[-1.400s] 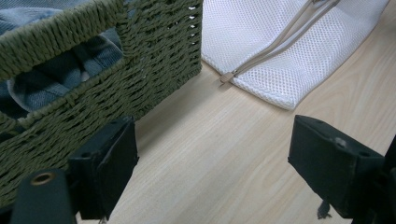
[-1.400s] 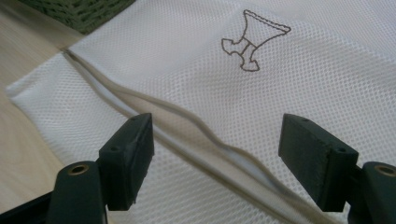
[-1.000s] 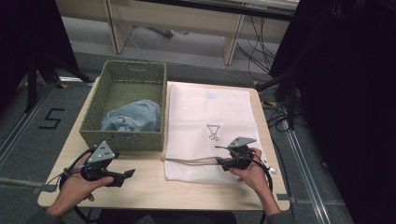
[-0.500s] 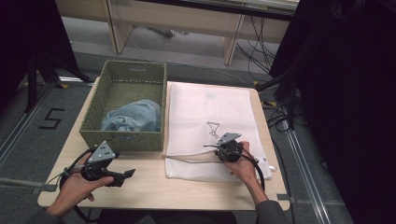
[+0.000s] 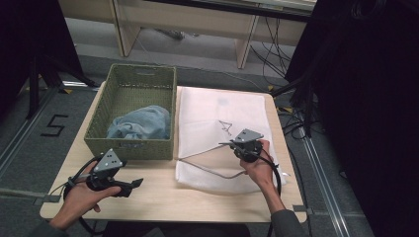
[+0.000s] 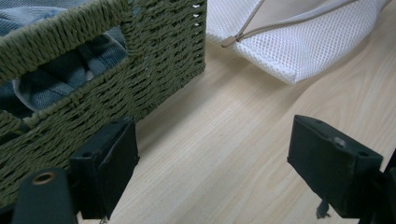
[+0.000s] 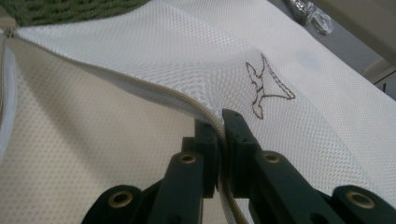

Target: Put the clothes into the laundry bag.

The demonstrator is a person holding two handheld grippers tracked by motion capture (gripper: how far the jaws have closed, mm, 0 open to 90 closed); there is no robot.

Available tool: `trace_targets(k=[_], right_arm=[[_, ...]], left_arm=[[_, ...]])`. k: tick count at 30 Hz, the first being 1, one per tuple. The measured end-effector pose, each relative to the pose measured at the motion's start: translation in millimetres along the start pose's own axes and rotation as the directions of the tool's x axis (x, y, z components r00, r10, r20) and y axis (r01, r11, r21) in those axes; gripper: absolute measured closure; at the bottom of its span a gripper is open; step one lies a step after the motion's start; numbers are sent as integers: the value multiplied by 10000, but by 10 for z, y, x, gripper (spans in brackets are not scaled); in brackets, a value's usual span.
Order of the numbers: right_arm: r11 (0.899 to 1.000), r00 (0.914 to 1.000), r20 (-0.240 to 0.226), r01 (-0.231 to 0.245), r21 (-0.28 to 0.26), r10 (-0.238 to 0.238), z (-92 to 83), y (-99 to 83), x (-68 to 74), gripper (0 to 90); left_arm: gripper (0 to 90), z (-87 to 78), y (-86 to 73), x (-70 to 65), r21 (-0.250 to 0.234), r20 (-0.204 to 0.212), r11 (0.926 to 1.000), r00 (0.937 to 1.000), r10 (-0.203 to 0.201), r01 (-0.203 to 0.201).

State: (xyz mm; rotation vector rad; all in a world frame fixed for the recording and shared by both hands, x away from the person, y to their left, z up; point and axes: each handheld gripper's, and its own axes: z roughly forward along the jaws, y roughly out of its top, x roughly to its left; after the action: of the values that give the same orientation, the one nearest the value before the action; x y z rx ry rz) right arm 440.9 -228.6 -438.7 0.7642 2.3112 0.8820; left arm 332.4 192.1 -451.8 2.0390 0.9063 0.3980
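A pale wooden worktop (image 5: 163,197) stands on a grey floor, with dark curtains at both sides and a light wooden frame behind it. Landmark for all that follows is the green woven rectangular basket (image 5: 129,148), which sits on the left half of the worktop and holds a crumpled blue-grey cloth (image 5: 138,123).

Near the basket's front left corner, the left tool (image 5: 133,183) lies low over the worktop in the person's left hand (image 5: 81,197). Its jaws stand well apart with nothing between them; in the left gripper view one pad is just beside the basket's front wall, and bare wood lies between the two.

Just beside the basket's right wall lies the white mesh laundry bag (image 5: 222,111), flat on the worktop, with a small brown embroidered mark on top. Its zipped opening faces the basket's front end, and the upper edge is lifted off the lower layer.

Farther right of the basket, over the bag's front half, the right tool (image 5: 225,144) has just closed its jaws and is clamped on that raised zipper edge (image 7: 205,114), held by the person's right hand (image 5: 259,165).
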Motion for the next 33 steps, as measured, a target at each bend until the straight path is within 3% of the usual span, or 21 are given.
trace_targets(k=[2,7,12,14,16,19,23,25,28,33], right_arm=[[9998,10000,44,13,-201,-12,-18,32,-34,856],[9982,9996,20,-270,-530,271,-73,119,-74,857],[9944,9994,300,-160,-1048,193,-136,199,-119,860],[9940,9991,134,-383,-1021,399,-157,213,-122,861],[9940,9986,32,-531,-955,537,-167,216,-117,861],[9935,9993,84,-353,-1083,365,-158,223,-137,861],[9943,9988,-26,-491,-951,490,-172,236,-139,860],[9932,9990,47,-439,-1082,447,-169,240,-149,859],[9932,9988,53,-479,-1057,487,-178,244,-156,859],[9931,9991,62,-417,-1095,427,-161,242,-152,856]], left_arm=[[155,7,-3,0,-28,-2,10000,10000,-92,92],[155,-4,6,14,89,-24,9999,9999,109,-109],[155,-12,15,16,-21,-84,9999,9999,139,-139],[155,-21,31,7,-182,-141,9998,9998,-122,119],[154,-33,67,28,-364,-105,9993,9999,-78,74],[153,-66,163,72,-701,-285,9975,9996,-91,71],[152,-170,359,227,-1434,-865,9897,9961,-171,46],[150,-205,458,334,-1657,-909,9859,9952,-371,216],[148,-202,590,513,-1648,-904,9849,9936,-679,523],[147,-86,858,805,-1423,-1203,9880,9897,-780,606]])
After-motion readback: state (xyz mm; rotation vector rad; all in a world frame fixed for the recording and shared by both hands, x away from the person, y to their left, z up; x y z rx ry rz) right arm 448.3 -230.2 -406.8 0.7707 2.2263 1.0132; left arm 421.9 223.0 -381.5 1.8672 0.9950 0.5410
